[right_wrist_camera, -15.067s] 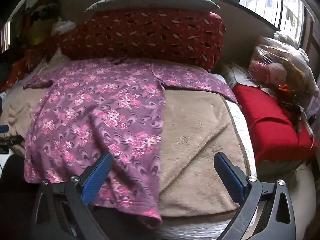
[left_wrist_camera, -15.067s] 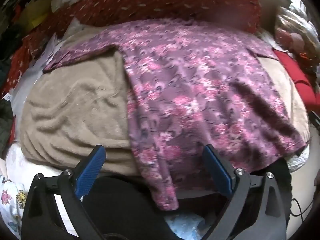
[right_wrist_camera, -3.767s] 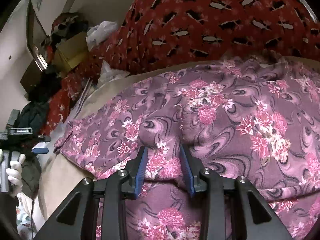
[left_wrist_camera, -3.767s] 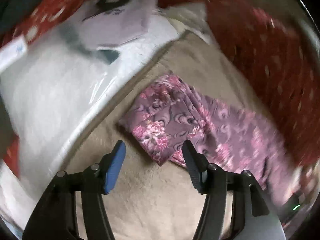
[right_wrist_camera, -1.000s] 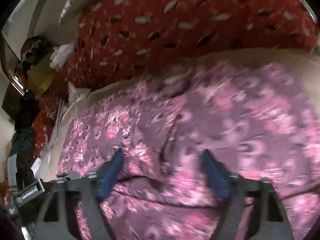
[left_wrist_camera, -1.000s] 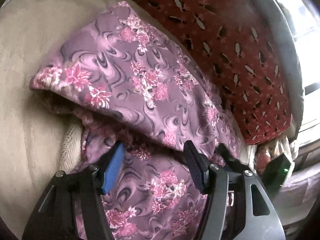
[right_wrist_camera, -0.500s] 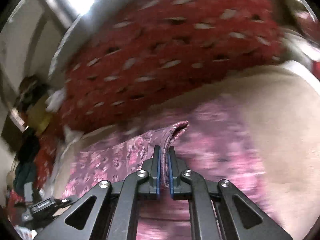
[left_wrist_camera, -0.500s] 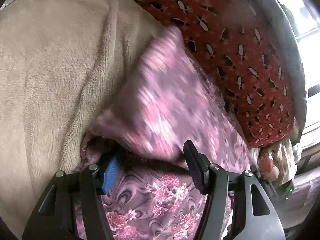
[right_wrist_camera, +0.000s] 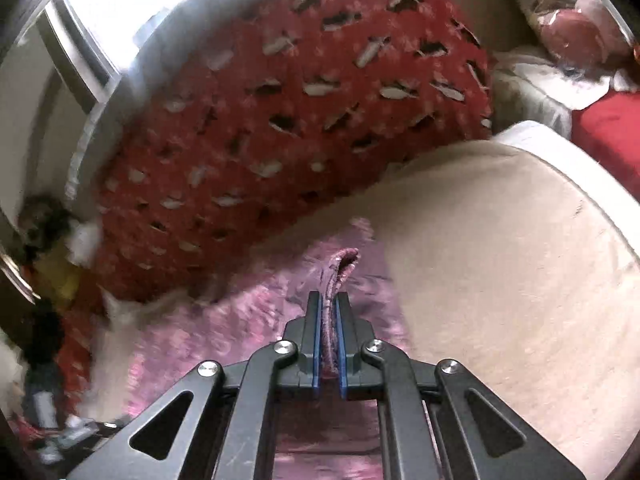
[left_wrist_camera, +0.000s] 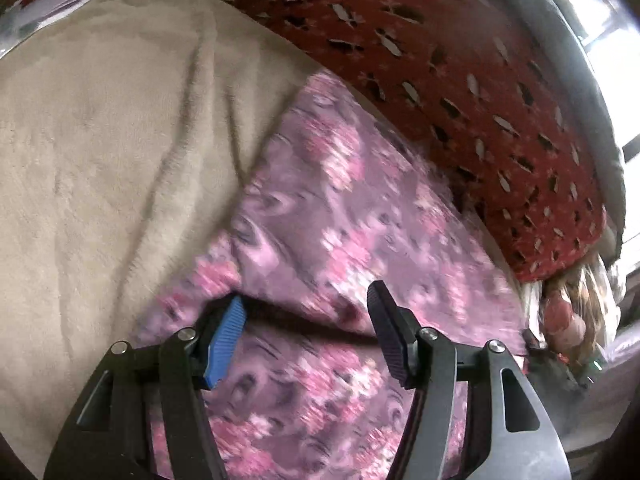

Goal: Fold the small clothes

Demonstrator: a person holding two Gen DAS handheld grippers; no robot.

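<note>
A purple floral top (left_wrist_camera: pixel 344 216) lies on a beige fleece blanket (left_wrist_camera: pixel 100 152), partly folded over itself and blurred by motion. My left gripper (left_wrist_camera: pixel 304 332) is open, its jaws wide apart just above the folded edge of the top, holding nothing. My right gripper (right_wrist_camera: pixel 329 312) is shut on a pinched edge of the floral top (right_wrist_camera: pixel 338 276), which sticks up between the blue pads; the rest of the top (right_wrist_camera: pixel 224 320) trails down and to the left over the blanket (right_wrist_camera: pixel 500 264).
A large red patterned cushion (left_wrist_camera: pixel 460 80) stands along the back of the bed; it also shows in the right wrist view (right_wrist_camera: pixel 280 128). A bag with a pink toy (right_wrist_camera: pixel 580 28) and a red cloth (right_wrist_camera: pixel 612 136) lie at the right. Clutter (right_wrist_camera: pixel 44 240) lies at the left.
My right gripper, shut on the top's edge, has pulled it further toward the right side of the blanket. The folded flap in the left wrist view has spread flatter. The left gripper stays open.
</note>
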